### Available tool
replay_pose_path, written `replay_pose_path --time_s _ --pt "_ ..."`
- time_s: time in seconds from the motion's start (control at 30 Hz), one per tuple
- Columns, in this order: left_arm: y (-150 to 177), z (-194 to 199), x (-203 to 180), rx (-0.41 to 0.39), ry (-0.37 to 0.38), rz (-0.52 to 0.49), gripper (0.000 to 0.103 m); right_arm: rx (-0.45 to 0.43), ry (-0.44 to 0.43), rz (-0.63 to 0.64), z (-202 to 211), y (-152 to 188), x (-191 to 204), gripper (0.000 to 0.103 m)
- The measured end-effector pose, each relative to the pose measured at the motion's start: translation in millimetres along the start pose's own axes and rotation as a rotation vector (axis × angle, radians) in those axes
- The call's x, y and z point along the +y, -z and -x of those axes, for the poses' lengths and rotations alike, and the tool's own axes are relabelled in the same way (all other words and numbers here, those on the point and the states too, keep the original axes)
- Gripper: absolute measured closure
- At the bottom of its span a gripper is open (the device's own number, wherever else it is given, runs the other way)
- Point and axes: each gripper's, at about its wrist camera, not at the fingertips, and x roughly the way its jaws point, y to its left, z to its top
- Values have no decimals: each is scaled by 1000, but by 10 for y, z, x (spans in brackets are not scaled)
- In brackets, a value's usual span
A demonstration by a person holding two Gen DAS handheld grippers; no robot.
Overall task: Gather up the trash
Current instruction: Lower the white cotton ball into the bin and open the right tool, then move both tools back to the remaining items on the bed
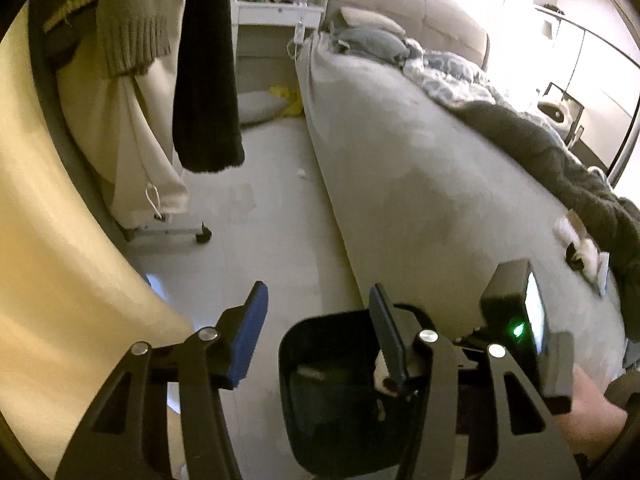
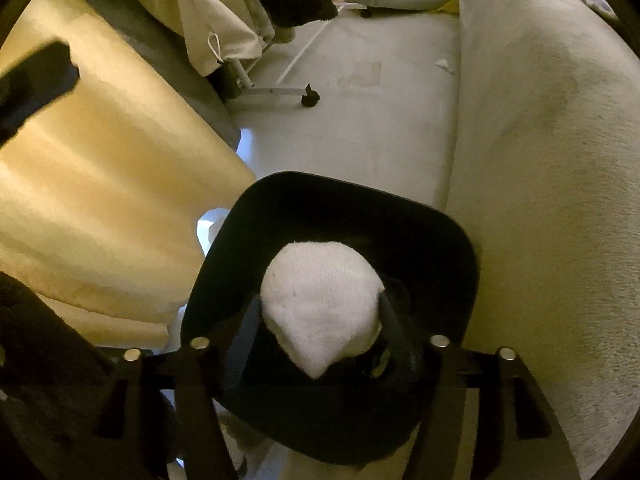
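Observation:
A black trash bin (image 2: 400,224) stands on the floor between a yellow panel and the bed. My right gripper (image 2: 320,304) points down into its mouth, and a white crumpled wad (image 2: 320,296) lies loose between its spread fingers. In the left wrist view my left gripper (image 1: 318,300) hovers open over the bin's (image 1: 320,400) left rim, with nothing between its blue pads. A bit of the white wad (image 1: 383,376) shows behind its right finger. The right gripper's housing (image 1: 508,308) and a hand (image 1: 592,412) are at the right. A white scrap (image 1: 301,173) lies on the floor.
The bed (image 1: 420,160) runs along the right with a dark blanket (image 1: 560,152) and white bits (image 1: 588,256) near its edge. A yellow panel (image 1: 60,240) fills the left. A clothes rack on castors (image 1: 203,235) holds hanging garments. A floor cushion (image 1: 256,106) lies further off.

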Motion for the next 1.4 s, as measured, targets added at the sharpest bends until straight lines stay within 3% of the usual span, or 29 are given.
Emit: replay_pose_path --time_s 0.27,0.47,0.67,1.0,1.4 --pt "-92 186 -15 -97 -4 -12 48 4 -14 18 46 31 78 31" --pt "-198 355 -94 -186 2 -16 48 -82 -28 58 364 5 173 31" --pt "-249 400 -266 -210 28 -26 47 -187 -3 98 719 48 169 31" --pt "-312 405 -654 -242 77 -57 44 -303 42 41 1213 202 -187 30" --pt "-306 276 -1187 -222 128 -113 32 -466 131 -37 1843 488 -635 25"
